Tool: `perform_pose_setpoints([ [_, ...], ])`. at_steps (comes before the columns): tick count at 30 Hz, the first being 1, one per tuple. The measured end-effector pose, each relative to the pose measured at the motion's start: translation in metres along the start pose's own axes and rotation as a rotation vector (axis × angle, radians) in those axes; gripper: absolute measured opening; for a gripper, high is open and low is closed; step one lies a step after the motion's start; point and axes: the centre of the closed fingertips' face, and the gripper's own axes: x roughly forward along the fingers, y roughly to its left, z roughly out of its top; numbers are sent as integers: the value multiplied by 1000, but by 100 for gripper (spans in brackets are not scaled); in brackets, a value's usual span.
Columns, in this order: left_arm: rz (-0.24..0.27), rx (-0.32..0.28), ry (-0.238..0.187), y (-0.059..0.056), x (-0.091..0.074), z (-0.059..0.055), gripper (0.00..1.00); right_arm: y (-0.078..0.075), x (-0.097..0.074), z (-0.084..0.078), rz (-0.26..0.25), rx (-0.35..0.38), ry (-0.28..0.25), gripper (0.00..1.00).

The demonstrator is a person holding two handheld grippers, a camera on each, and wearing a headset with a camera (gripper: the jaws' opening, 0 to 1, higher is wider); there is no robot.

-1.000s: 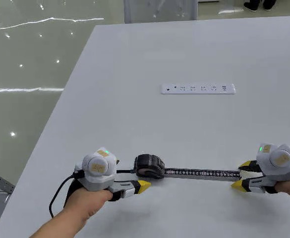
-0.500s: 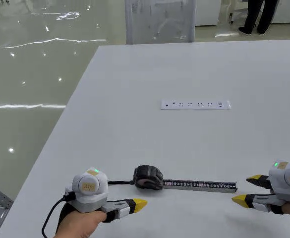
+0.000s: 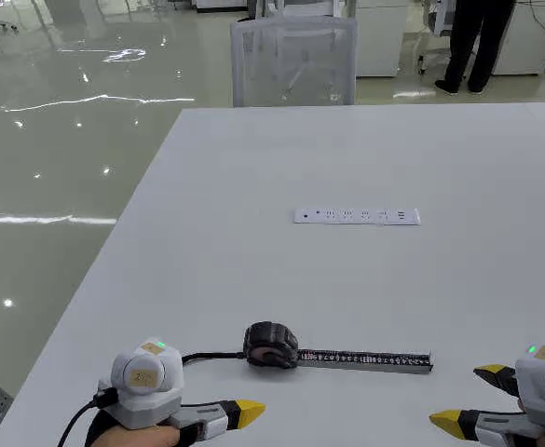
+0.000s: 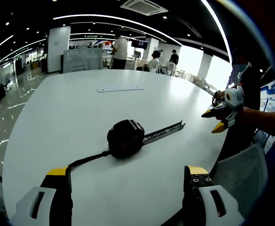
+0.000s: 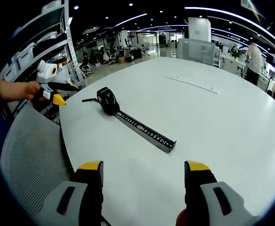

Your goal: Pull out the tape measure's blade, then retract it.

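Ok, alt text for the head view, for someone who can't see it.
A black tape measure lies on a white table, its blade drawn out to the right. The left gripper and right gripper, both open, sit at the bottom corners, apart from it. A power strip lies farther back.

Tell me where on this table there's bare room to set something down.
Widest bare patch: the table beyond the power strip, up to the far edge. Another bare band lies between the power strip and the tape measure with its blade. Crowded: the near edge, where the left hand-held gripper and right hand-held gripper flank the tape measure.
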Motion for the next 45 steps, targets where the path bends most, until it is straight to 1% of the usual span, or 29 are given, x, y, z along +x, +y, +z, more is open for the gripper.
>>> perform_pose_setpoints([
  [4, 9, 9, -16, -3, -6, 3, 99, 10, -13, 6, -11, 22, -23, 72],
  [7, 16, 10, -13, -4, -12, 2, 100, 16, -22, 10, -19, 37, -34, 76],
  [11, 19, 2, -25, -8, -19, 3, 100, 21, -32, 14, -34, 44, -41, 83],
  [14, 26, 7, -22, -10, -24, 1, 100, 26, -40, 18, -41, 49, -53, 86],
  [17, 33, 0, -30, -14, -33, 1, 100, 29, -49, 20, -46, 45, -55, 89],
  [19, 30, 1, -23, -18, -36, -1, 100, 31, -54, 20, -47, 44, -56, 89],
  [21, 38, 17, -18, -19, -41, -3, 100, 33, -60, 21, -51, 43, -59, 90],
  [24, 49, 16, -7, -20, -48, -4, 100, 36, -68, 23, -58, 45, -60, 92],
  [26, 56, 15, -15, -19, -54, -2, 100, 38, -74, 23, -60, 42, -60, 93],
  [28, 59, 24, -12, -19, -59, 0, 100, 40, -79, 25, -63, 44, -62, 95],
  [31, 63, 32, -18, -17, -66, 3, 100, 42, -85, 26, -70, 48, -62, 97],
  [33, 70, 34, -21, -16, -72, 6, 100, 42, -90, 26, -80, 53, -58, 100],
  [38, 68, 45, -26, -16, -81, 12, 100, 44, -102, 27, -93, 52, -59, 100],
  [42, 64, 64, -20, -17, -87, 12, 100, 47, -113, 29, -103, 52, -63, 100],
  [44, 67, 66, -24, -18, -92, 14, 100, 49, -117, 30, -106, 53, -66, 100],
  [45, 70, 68, -21, -18, -95, 13, 100, 51, -121, 30, -107, 56, -68, 100],
])
